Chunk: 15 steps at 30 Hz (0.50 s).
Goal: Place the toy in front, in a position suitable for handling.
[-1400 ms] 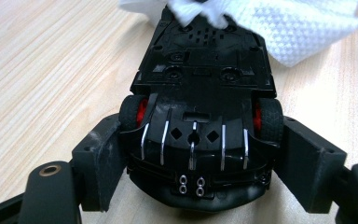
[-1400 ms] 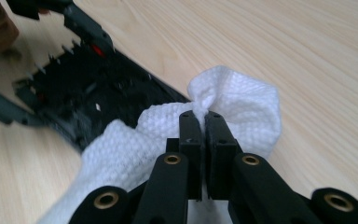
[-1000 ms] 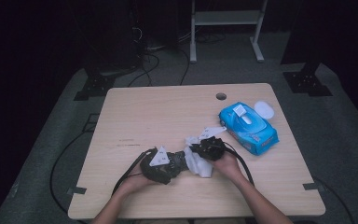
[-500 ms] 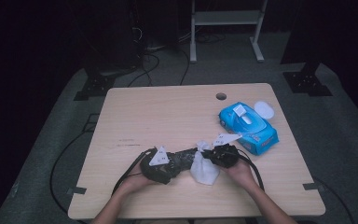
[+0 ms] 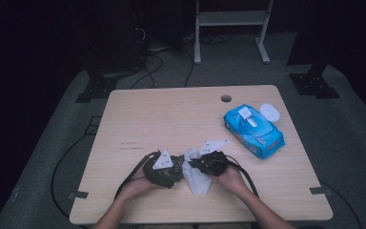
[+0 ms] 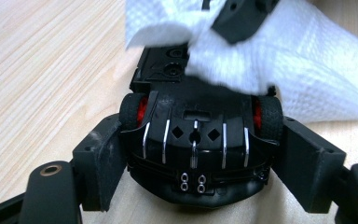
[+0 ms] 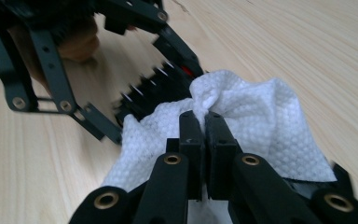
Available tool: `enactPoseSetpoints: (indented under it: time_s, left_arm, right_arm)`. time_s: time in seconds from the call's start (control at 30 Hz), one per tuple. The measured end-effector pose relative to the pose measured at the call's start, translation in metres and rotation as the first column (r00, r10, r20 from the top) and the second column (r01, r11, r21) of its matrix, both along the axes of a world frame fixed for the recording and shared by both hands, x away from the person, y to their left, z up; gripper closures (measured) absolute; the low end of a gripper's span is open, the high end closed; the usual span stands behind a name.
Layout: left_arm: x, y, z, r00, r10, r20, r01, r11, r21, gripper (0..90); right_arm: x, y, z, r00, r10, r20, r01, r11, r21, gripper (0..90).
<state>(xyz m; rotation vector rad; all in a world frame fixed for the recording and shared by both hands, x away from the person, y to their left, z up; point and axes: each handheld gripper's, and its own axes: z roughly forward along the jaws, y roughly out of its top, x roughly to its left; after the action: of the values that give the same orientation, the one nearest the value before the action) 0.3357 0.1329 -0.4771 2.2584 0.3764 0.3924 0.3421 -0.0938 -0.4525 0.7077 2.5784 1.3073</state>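
The left gripper point(image 6: 196, 186) has its two blocky matte-black jaws clamped on the flanks of a toy car point(image 6: 198, 140), pads pressed just behind the small rubber wheels with their red hubs; the car's shell is glossy black plastic, ribbed with thin chrome strips, two diamond cut-outs and a cluster of tiny silver rings at the near end; it sits low on the wooden table point(image 5: 171, 114), pale with a fine straight grain and a round cable hole toward the far edge; draped over the far end of the car lies a white wipe point(image 6: 279, 60), soft, crumpled, dimpled in a regular embossed pattern

From the right gripper view, the right gripper point(image 7: 204, 122) has its jaws pressed together, pinching a bunched peak of the wipe point(image 7: 242, 116); the cloth fans out in loose folds from that pinch and touches the car point(image 7: 154, 91), whose chrome ribs show just beyond it

From the high view, the left gripper point(image 5: 164, 168) and right gripper point(image 5: 205, 162) meet nose to nose near the table's front edge, each topped by a grey three-cornered plate, the wipe point(image 5: 198, 179) spilling toward the person; well beyond and to the right of the car lies a blue wipes pack point(image 5: 253, 130), shiny soft plastic, its round white lid flipped open
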Motion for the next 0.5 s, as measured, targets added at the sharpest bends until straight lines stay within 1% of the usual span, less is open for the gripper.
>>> enactPoseSetpoints:
  time_s: [0.07, 0.13, 0.23, 0.37, 0.5]
  left_arm:
    - [0.0, -0.001, 0.0, 1.0, -0.001, 0.004, 0.001, 1.0, 0.008, 23.4]
    - [0.001, -0.001, 0.0, 1.0, 0.0, 0.003, 0.0, 1.0, 0.006, 23.4]
    - [0.001, -0.001, 0.0, 1.0, -0.002, 0.004, 0.002, 1.0, 0.005, 23.4]
    - [0.001, 0.001, 0.0, 1.0, -0.007, -0.003, 0.007, 1.0, 0.0, 23.6]
    - [0.001, 0.001, 0.0, 0.9999, -0.01, -0.004, 0.01, 1.0, -0.001, 23.6]
  right_arm:
    - [0.0, 0.007, 0.001, 0.9999, 0.015, 0.001, -0.015, 1.0, 0.01, 86.7]
    - [0.001, 0.013, 0.001, 0.9996, 0.027, -0.001, -0.027, 1.0, 0.013, 86.8]
    - [0.005, 0.017, 0.003, 0.9997, 0.023, -0.001, -0.023, 1.0, 0.016, 86.8]
    - [0.013, 0.012, 0.0, 1.0, 0.003, -0.009, -0.003, 1.0, 0.021, 86.8]
    - [0.017, 0.002, 0.0, 0.9995, -0.031, -0.012, 0.031, 1.0, 0.008, 86.8]
